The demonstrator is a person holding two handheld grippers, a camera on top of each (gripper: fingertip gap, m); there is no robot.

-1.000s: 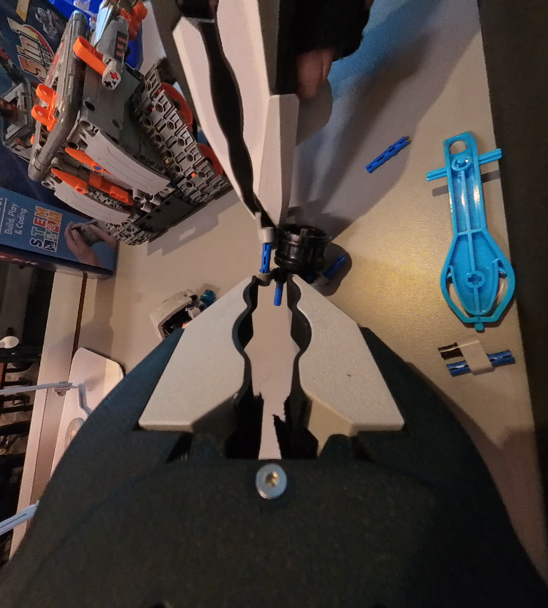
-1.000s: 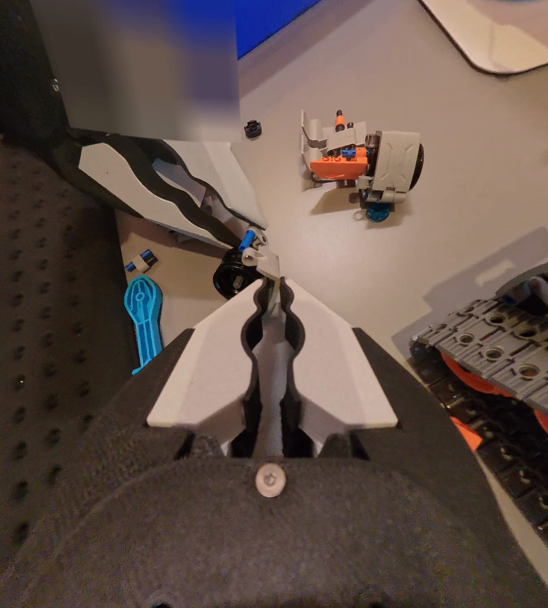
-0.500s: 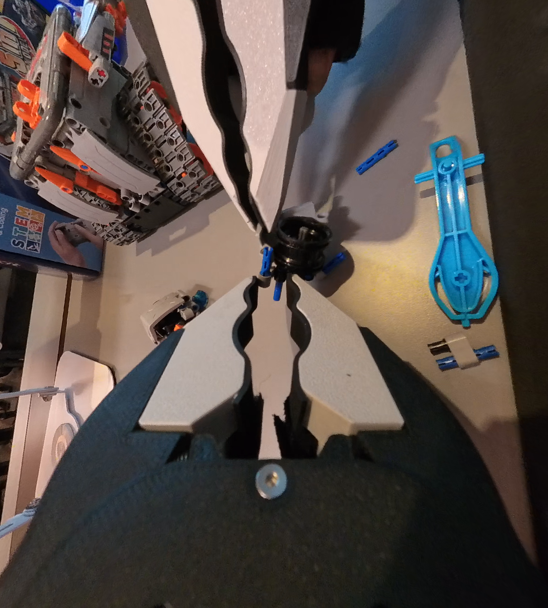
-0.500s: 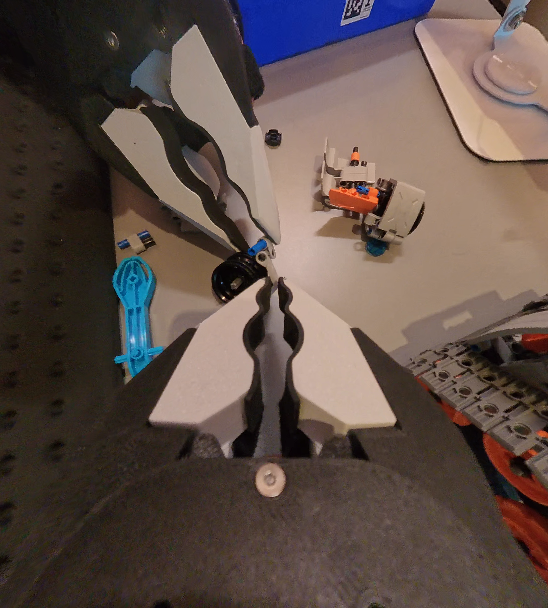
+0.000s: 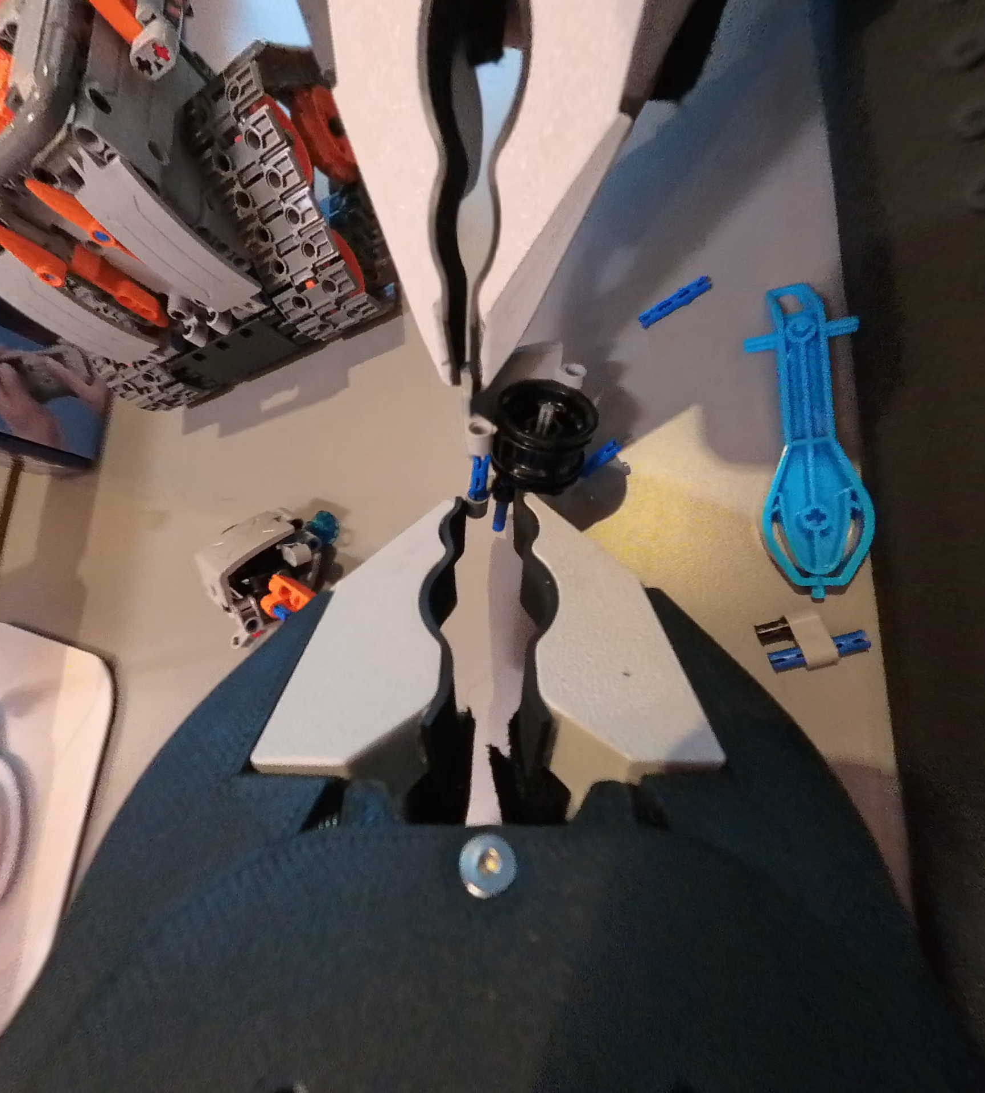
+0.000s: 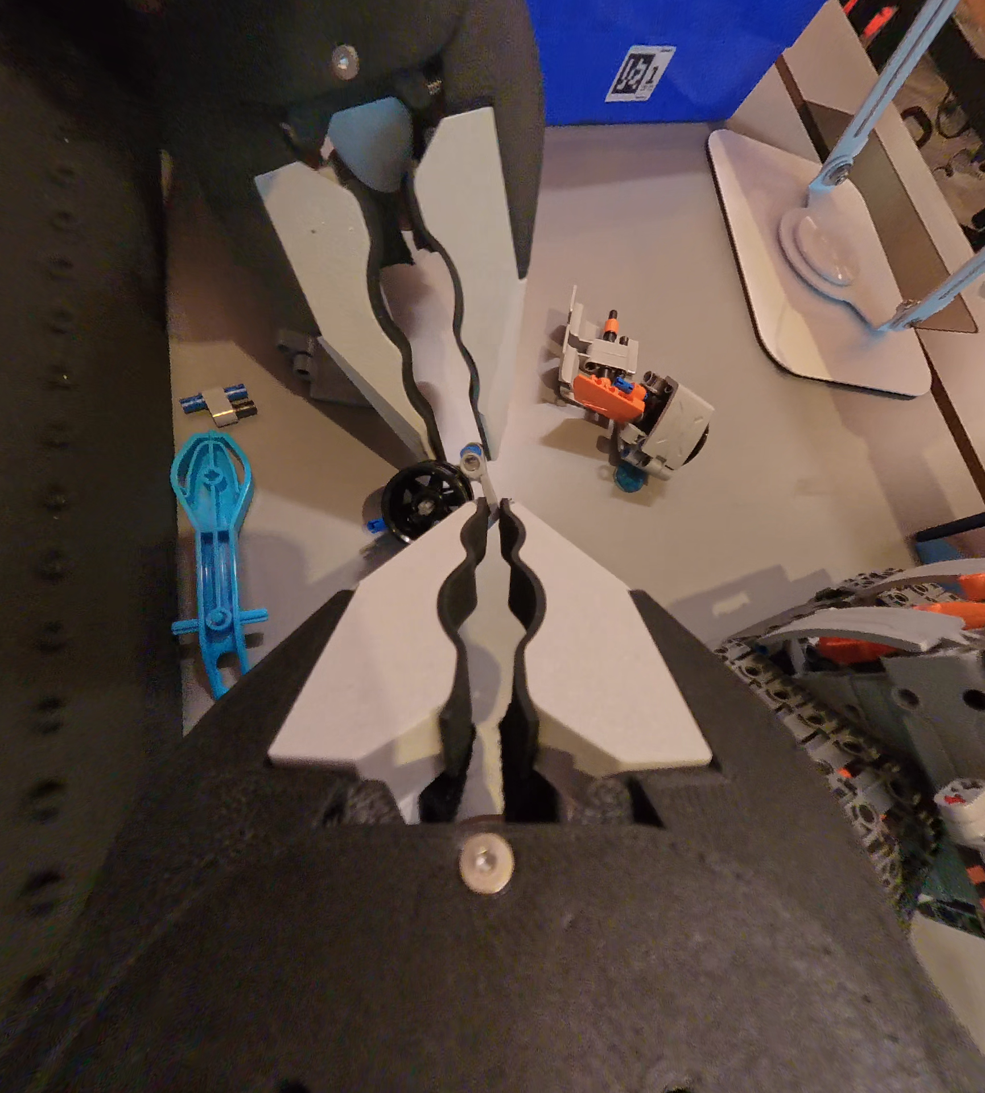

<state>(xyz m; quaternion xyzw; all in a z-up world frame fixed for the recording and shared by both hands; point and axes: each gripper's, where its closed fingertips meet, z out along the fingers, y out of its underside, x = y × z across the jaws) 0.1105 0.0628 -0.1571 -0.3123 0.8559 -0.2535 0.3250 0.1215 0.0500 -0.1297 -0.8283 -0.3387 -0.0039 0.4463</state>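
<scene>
Both grippers pinch one wheel assembly (image 5: 543, 440) between them

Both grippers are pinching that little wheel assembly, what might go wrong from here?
The black wheel hangs off one side of the thin grey link with nothing gripping it, so it may twist or pop off. The blue pins look only partly seated and might drop onto the table.

Glossy black plastic wheel (image 5: 543, 435); matt grey tabletop (image 6: 655, 236); shiny turquoise plastic tool (image 5: 812, 449).
</scene>
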